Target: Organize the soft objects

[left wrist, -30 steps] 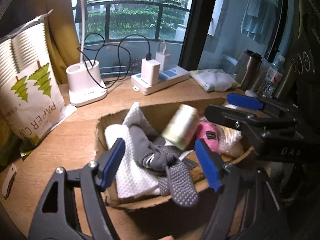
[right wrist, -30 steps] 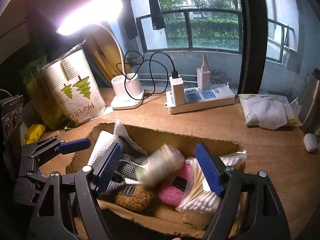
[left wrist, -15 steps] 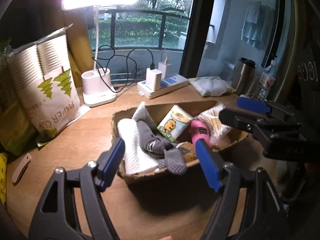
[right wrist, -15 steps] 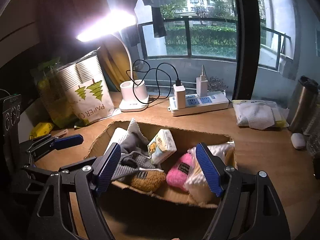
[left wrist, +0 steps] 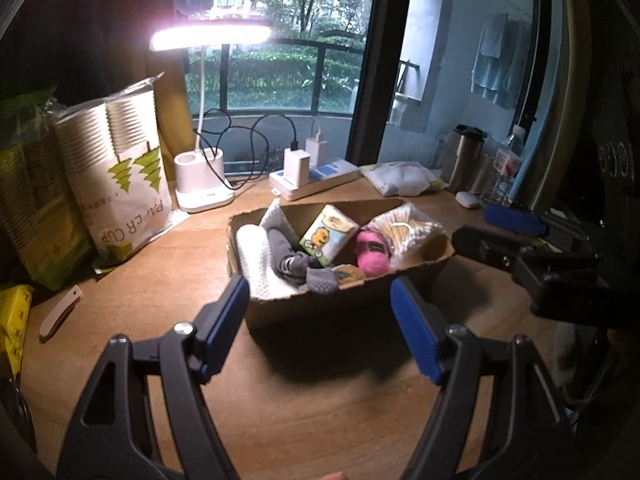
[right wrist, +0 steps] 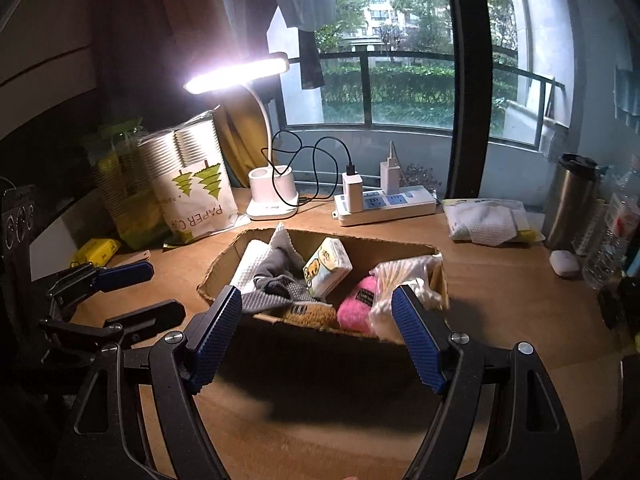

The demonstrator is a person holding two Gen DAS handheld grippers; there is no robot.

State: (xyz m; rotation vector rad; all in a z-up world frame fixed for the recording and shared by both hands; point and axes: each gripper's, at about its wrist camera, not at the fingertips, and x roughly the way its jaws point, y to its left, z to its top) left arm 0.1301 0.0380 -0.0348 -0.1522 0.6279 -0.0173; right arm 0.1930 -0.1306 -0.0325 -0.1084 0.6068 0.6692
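Both claws have drawn back from the cardboard box (right wrist: 224,276) over the last second, and the tissue pack (right wrist: 327,267) that was a blur between the right fingers now leans inside it. Right claw (right wrist: 317,337) hangs wide open and empty just short of the box's near wall; left claw (left wrist: 320,322) is likewise spread and holds nothing, the box ahead of its tips. Ahead of the right claw, from its left to right, lie a white towel (right wrist: 249,265), grey socks (right wrist: 276,282), the tissue pack, a pink fluffy roll (right wrist: 356,307) and a bag of cotton swabs (right wrist: 400,280). All look light and yielding; the socks would bunch, so pinch a thick fold, while the slick swab bag may slip and is best taken across its gathered middle.
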